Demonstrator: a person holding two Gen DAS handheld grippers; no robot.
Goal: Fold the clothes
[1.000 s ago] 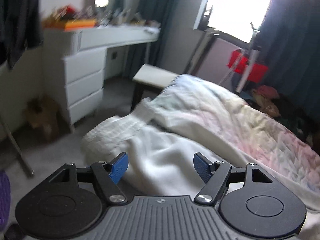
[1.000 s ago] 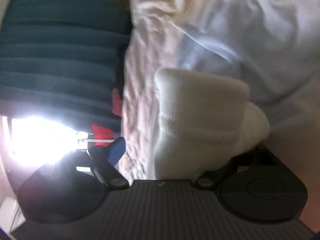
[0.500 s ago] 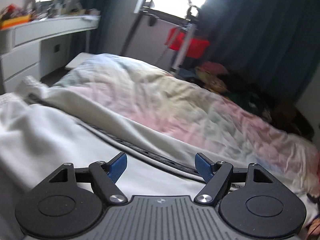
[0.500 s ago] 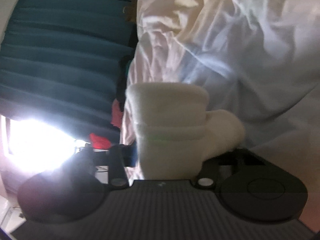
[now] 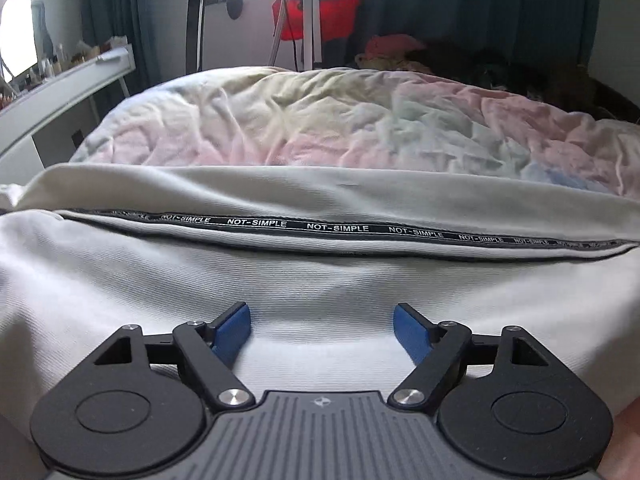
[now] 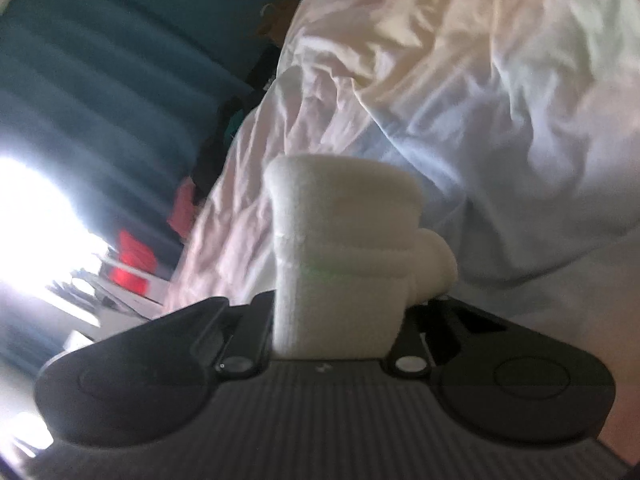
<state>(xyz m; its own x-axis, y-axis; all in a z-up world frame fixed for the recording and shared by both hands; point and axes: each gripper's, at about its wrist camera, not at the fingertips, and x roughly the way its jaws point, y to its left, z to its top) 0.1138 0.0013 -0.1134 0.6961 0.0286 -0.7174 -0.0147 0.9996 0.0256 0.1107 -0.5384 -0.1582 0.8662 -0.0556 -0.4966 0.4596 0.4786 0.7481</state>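
A white garment (image 5: 320, 280) with a black printed tape (image 5: 340, 229) along one seam lies spread on a bed over a pastel quilt (image 5: 340, 120). The left gripper (image 5: 322, 330) hovers low over the cloth, its blue fingers spread wide and holding nothing, probably ready to pin or pinch a fold. The right gripper (image 6: 336, 312) is clenched on a thick white cuff (image 6: 340, 240), lifted above the quilt, likely to carry that end across

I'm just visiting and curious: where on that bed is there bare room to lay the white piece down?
The quilt is bare between the white garment's taped hem and the far clutter. The left hand-held gripper hovers open over the garment. Crowded: the clothes heap beyond the bed, and the desk on the left.
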